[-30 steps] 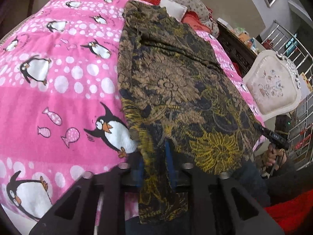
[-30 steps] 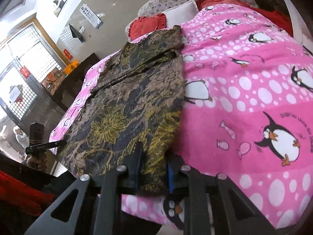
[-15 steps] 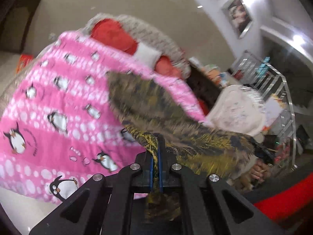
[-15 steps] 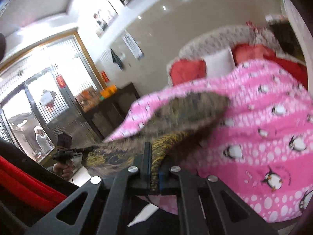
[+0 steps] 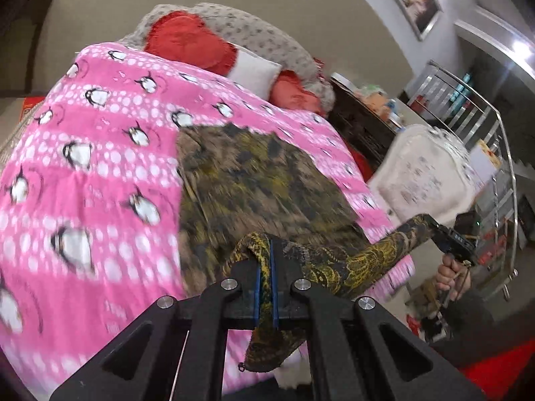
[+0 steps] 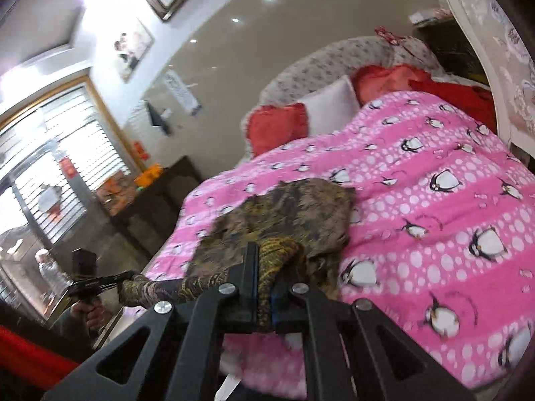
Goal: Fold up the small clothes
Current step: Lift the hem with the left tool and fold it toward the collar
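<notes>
Garment (image 5: 254, 183) of dark floral print, brown and yellow, lying partly on pink penguin blanket (image 5: 100, 173), near edge lifted clear of it. Left gripper (image 5: 264, 287) clamped on one corner of that edge, cloth pinched flat between blue pads, loose end hanging below. Right gripper (image 6: 264, 297) likewise closed on the opposite corner, yellow-patterned fabric bunched between its fingers. Hem stretched taut between the two grippers, seen in both views.

Progress, as judged: first fold under way only. Lifted edge not yet carried over and laid on the far part of the garment; no finished crease apparent. Remaining: laying the edge down, smoothing, any further folds. Motion blur over the cloth, so lie of the far edge uncertain.

Markings: no legible brand or label on garment or blanket. Wall sheet (image 6: 182, 92) and framed pictures (image 5: 414, 0) present, text unreadable. Red pillows (image 5: 190, 40) at headboard.
</notes>
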A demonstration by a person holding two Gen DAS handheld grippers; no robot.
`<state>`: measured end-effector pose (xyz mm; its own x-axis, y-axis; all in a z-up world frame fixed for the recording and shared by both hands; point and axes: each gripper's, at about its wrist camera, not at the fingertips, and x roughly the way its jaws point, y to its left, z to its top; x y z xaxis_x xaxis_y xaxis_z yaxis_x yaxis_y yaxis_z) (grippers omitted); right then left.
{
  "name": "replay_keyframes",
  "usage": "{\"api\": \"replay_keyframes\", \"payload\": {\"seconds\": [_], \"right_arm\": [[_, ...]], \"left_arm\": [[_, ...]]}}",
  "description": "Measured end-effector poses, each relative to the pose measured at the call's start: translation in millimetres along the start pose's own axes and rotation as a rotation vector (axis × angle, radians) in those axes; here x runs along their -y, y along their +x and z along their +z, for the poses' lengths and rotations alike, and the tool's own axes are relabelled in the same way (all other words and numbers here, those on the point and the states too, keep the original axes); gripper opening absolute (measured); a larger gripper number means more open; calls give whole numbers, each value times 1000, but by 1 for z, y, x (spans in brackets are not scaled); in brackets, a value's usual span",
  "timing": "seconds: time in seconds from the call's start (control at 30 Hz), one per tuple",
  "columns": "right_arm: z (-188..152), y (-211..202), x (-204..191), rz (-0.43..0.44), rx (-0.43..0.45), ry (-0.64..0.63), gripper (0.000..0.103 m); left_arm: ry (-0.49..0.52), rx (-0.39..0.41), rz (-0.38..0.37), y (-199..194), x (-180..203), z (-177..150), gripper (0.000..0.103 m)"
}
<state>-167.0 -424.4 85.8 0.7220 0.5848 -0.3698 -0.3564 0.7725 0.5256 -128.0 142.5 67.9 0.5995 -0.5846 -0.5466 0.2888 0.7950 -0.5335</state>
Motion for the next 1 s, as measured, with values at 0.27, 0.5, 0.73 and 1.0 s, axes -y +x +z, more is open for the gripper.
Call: {"api": "replay_keyframes", "payload": {"seconds": [0.27,0.5,0.73,1.0], "right_arm": [[64,117,42,-124,-40,42,5],[87,219,83,-246,-135,63,5],[71,267,123,-349,-220,102,5],[53,276,146,-298,-224,174,4]], "left_arm": [[-110,5,62,74,-56,92,0],[-129,-72,174,158,-104,127,0],[-139,-109,224,202,-130,115,0],[-65,-18,248,203,-126,99,0]]}}
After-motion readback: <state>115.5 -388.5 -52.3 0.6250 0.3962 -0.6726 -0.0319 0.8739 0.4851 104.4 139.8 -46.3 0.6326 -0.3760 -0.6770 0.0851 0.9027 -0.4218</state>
